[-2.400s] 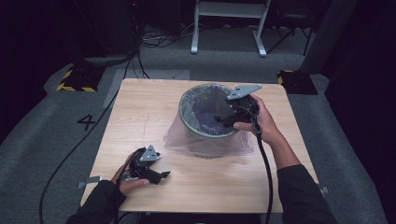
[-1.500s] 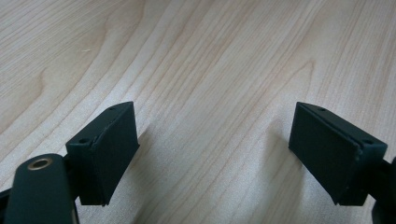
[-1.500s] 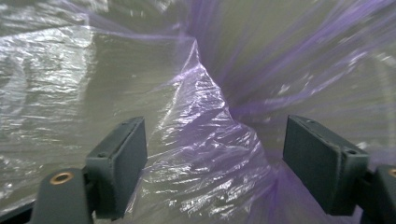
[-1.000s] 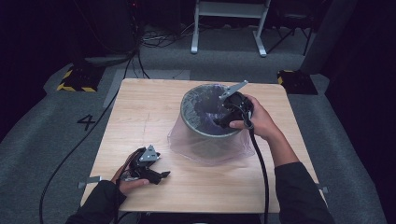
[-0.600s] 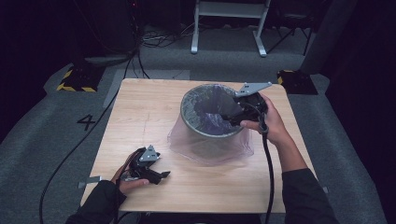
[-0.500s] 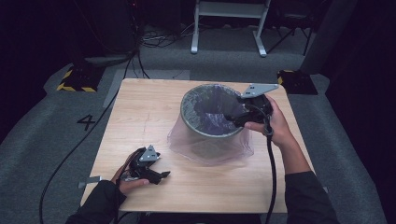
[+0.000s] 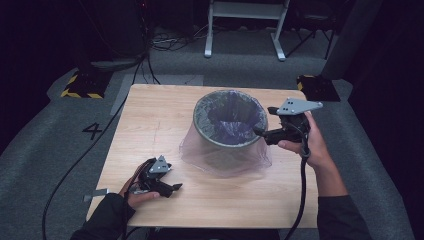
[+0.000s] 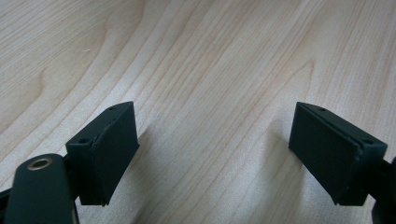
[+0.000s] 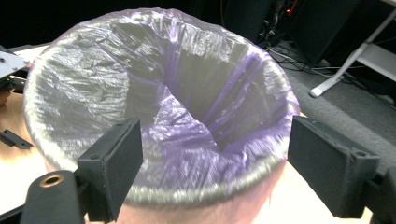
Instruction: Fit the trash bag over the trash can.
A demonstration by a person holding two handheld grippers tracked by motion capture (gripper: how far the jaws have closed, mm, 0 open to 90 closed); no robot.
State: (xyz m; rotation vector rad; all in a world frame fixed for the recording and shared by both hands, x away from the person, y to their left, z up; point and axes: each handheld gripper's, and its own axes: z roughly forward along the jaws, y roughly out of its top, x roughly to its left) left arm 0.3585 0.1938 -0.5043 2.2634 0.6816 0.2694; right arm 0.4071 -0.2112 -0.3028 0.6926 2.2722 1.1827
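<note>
Dark floor and cables ring your wooden worktop (image 7: 150, 115), and at its middle stands the bin (image 7: 229, 122) with the purple bag (image 7: 231, 117) lining it, the bag's edge folded over the rim and hanging down the outside as a loose skirt onto the wood.

What has changed is your right tool (image 7: 261, 133). A moment ago it reached down inside the bin, pressing the bag into the hollow; now it has drawn out to the bin's right side and sits just off the rim, pointing back at it. From the right gripper view its jaws stand wide apart with nothing between them — released, the lined bin (image 9: 154, 112) ahead of them and a touch blurred.

Your left tool (image 7: 172, 188) has not stirred — it rests on the near left of the worktop, well apart from the bin, jaws spread over bare wood (image 8: 210, 60) and grasping nothing.

Judging by this, the pushing-in is likely finished and the bag sits fairly deep, though it looks crumpled toward one side. The skirt hangs uneven, so the next sensible move may be to tidy the overhang around the rim — take thin film gently, as it could pull the liner back out.
</note>
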